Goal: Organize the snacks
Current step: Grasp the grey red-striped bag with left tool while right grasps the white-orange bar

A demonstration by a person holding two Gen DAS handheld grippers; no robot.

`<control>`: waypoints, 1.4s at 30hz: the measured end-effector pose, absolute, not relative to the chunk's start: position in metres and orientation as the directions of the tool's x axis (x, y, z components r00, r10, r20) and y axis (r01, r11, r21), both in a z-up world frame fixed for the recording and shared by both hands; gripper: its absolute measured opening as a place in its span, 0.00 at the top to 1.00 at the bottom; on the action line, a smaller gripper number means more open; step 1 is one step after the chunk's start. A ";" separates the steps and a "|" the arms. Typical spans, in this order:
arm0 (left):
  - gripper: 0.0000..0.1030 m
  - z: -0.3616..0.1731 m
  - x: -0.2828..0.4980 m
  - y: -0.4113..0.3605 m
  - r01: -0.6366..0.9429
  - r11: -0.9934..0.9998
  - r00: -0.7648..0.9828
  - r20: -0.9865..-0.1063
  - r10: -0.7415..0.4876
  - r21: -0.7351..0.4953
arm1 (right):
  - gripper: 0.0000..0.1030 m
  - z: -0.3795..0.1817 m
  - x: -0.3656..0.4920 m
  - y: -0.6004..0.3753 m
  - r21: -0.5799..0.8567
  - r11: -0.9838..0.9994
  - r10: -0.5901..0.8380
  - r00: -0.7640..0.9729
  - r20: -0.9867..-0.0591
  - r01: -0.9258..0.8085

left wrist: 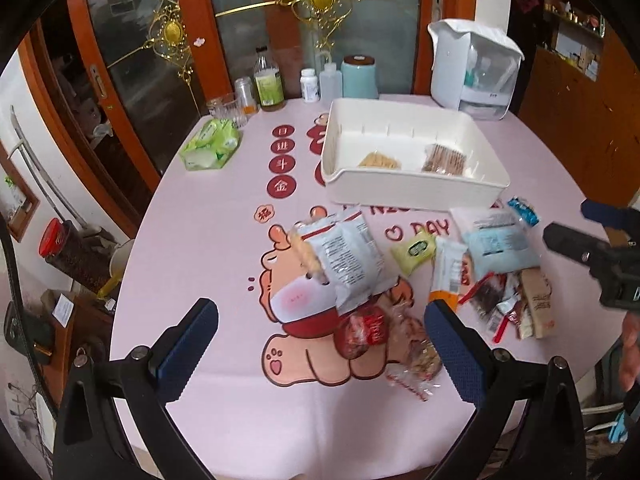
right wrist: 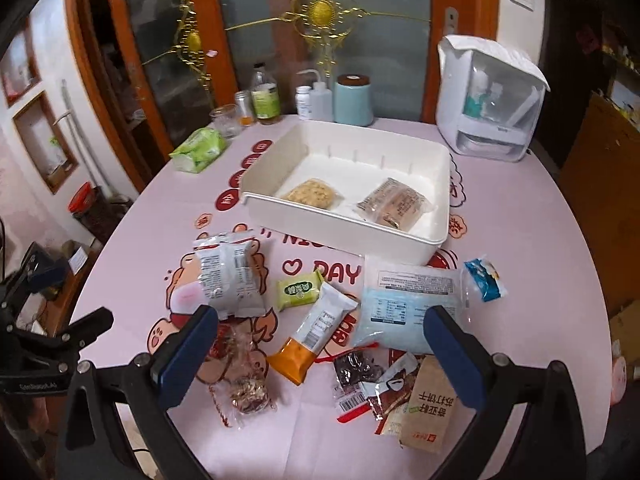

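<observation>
left wrist view. the left gripper [left wrist: 320,344] is hovering over the near part of the pink table [left wrist: 208,272], its blue-padded fingers [left wrist: 188,344] spread wide and holding nothing. between and just beyond them a clear crinkled packet [left wrist: 404,344] of red and brown sweets is lying on the cloth. a grey-white snack pack [left wrist: 348,260] is sitting past it, long axis running from near right up toward far left. a small green packet [left wrist: 414,250] and a white-and-orange bar [left wrist: 448,276] are lying to its right, the bar pointing away from the camera with its orange end nearest. a pale blue bag [left wrist: 500,244] is resting beside them. the white bin [left wrist: 412,152] is standing further back, holding two wrapped biscuits. the right gripper [left wrist: 580,240] is showing at the right edge.

right wrist view. the right gripper [right wrist: 320,352] is hanging above the pile, jaws standing wide apart and empty. the white-and-orange bar [right wrist: 316,332] is lying between the fingers, long axis slanting from near left to far right. the pale blue bag [right wrist: 404,308] is lying just in front of the bin [right wrist: 348,224]. a brown cracker packet [right wrist: 430,404] is pointing toward the camera.
</observation>
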State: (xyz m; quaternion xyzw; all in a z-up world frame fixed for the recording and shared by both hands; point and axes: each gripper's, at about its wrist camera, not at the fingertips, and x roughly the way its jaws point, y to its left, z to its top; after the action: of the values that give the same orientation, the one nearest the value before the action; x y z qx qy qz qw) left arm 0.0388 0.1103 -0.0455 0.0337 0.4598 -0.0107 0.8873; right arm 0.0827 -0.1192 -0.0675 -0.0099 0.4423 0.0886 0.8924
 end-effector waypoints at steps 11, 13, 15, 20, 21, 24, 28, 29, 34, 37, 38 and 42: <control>0.01 -0.106 0.101 0.130 0.102 0.994 0.448 -0.890 -0.089 -0.048 | 0.27 -0.145 0.125 -0.113 0.157 0.987 0.151 0.386 -0.910 -0.015; 0.01 -0.118 0.115 0.130 0.091 0.993 0.433 -0.895 -0.107 -0.075 | 0.27 -0.160 0.129 -0.107 0.155 0.988 0.149 0.360 -0.921 -0.013; 0.01 -0.132 0.129 0.129 0.074 0.993 0.416 -0.901 -0.119 -0.097 | 0.31 -0.174 0.134 -0.102 0.151 0.989 0.145 0.338 -0.930 -0.008; 0.01 -0.167 0.158 0.126 0.015 0.988 0.357 -0.922 -0.149 -0.154 | 0.38 -0.201 0.147 -0.091 0.125 0.992 0.119 0.288 -0.950 0.001; 0.01 -0.172 0.164 0.125 -0.002 0.986 0.347 -0.925 -0.157 -0.169 | 0.38 -0.207 0.149 -0.090 0.115 0.993 0.109 0.279 -0.954 0.004; 0.01 -0.186 0.177 0.123 -0.057 0.980 0.323 -0.933 -0.161 -0.189 | 0.38 -0.219 0.156 -0.088 0.098 0.995 0.092 0.258 -0.962 0.014; 0.01 -0.194 0.189 0.111 -0.085 0.982 0.313 -0.941 -0.133 -0.167 | 0.38 -0.231 0.160 -0.086 0.079 0.997 0.071 0.234 -0.970 0.023; 0.01 -0.195 0.190 0.109 -0.087 0.983 0.312 -0.942 -0.126 -0.160 | 0.38 -0.234 0.160 -0.086 0.075 0.997 0.067 0.228 -0.971 0.024; 0.01 -0.201 0.202 0.090 -0.105 0.987 0.293 -0.952 -0.085 -0.121 | 0.39 -0.240 0.160 -0.085 0.064 0.998 0.059 0.220 -0.974 0.015; 0.01 -0.206 0.206 0.084 -0.115 0.992 0.287 -0.958 -0.024 -0.059 | 0.39 -0.241 0.160 -0.081 0.044 0.999 0.044 0.222 -0.974 -0.002; 0.01 -0.208 0.207 0.082 -0.119 0.992 0.282 -0.959 -0.006 -0.042 | 0.40 -0.242 0.160 -0.080 0.031 0.999 0.033 0.225 -0.974 -0.012; 0.09 -0.217 0.208 0.085 -0.141 0.989 0.255 -0.967 -0.016 -0.054 | 0.50 -0.243 0.157 -0.068 -0.005 0.999 0.006 0.242 -0.970 -0.044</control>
State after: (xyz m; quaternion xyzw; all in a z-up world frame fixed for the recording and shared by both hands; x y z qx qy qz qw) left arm 0.2083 0.0845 -0.2174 -0.0645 0.6091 0.0394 0.7895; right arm 0.1565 -0.0684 -0.2435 -0.0153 0.6152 0.0158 0.7880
